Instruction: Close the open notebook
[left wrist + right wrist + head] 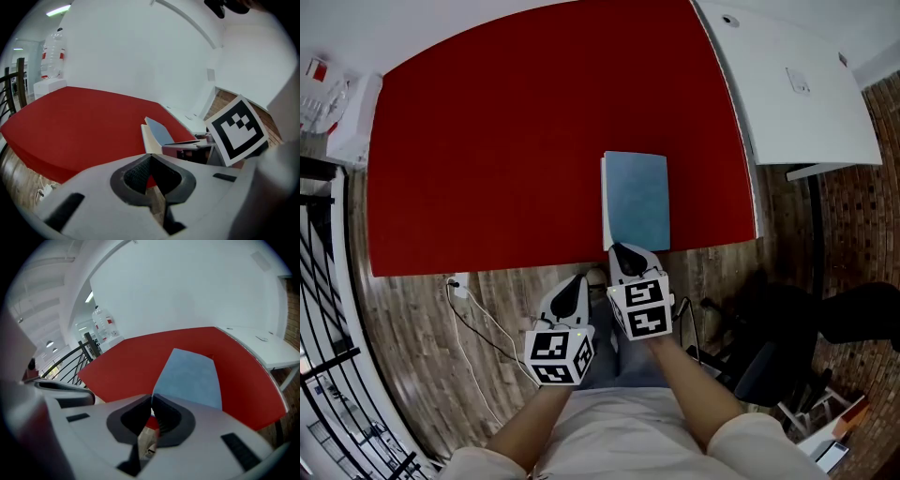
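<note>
A notebook (pixel 637 199) with a light blue cover lies closed on the red table (pixel 506 141), near its front edge. It also shows in the right gripper view as the notebook (pixel 190 376) and in the left gripper view as the notebook (pixel 157 133) seen from its page edge. My right gripper (pixel 622 251) hovers at the table's front edge just below the notebook, jaws shut with nothing between them. My left gripper (pixel 578 284) hangs lower and to the left, over the floor, also shut and empty.
A white desk (pixel 797 84) adjoins the red table on the right. White cables (pixel 473 314) trail over the wooden floor below the table's front edge. A dark chair (pixel 787 328) stands at the lower right. A black railing (pixel 319 309) runs along the left.
</note>
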`<state>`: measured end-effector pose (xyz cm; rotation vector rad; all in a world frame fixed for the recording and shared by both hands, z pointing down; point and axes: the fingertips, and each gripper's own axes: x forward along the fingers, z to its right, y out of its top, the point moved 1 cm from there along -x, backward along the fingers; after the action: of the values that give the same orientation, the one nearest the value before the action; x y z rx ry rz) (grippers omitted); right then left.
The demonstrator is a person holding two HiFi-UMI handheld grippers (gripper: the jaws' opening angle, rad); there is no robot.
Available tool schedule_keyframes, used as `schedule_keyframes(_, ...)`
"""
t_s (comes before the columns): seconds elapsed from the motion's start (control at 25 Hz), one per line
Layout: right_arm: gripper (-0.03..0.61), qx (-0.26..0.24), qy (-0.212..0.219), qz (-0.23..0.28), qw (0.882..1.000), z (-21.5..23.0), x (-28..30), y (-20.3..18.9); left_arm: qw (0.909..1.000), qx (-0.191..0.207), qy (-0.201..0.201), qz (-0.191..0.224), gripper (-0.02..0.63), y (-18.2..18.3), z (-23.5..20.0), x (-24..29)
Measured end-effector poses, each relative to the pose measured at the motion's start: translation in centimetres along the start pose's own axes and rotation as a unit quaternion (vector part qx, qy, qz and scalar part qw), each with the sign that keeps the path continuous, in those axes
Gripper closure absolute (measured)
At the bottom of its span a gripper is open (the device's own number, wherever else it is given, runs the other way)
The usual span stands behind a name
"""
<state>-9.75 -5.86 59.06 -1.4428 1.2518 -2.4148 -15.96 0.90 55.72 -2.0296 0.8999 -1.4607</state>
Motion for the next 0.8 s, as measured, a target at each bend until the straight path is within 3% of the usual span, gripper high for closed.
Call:
schedule_keyframes(0.36, 0.558, -0.006, -0.007, -0.033, 0.999, -0.6, 3.1, -1.6, 0.9996, -0.016, 0.022, -0.004, 0.607, -0.6, -2.5, -0.3)
schedule_keyframes(0.8, 0.558, -0.05, -0.024, -0.043, 0.998, -0.7, 4.0, -2.2, 0.9993, -0.024, 0.026, -0.012, 0.607, -1.5, -3.6, -0.1)
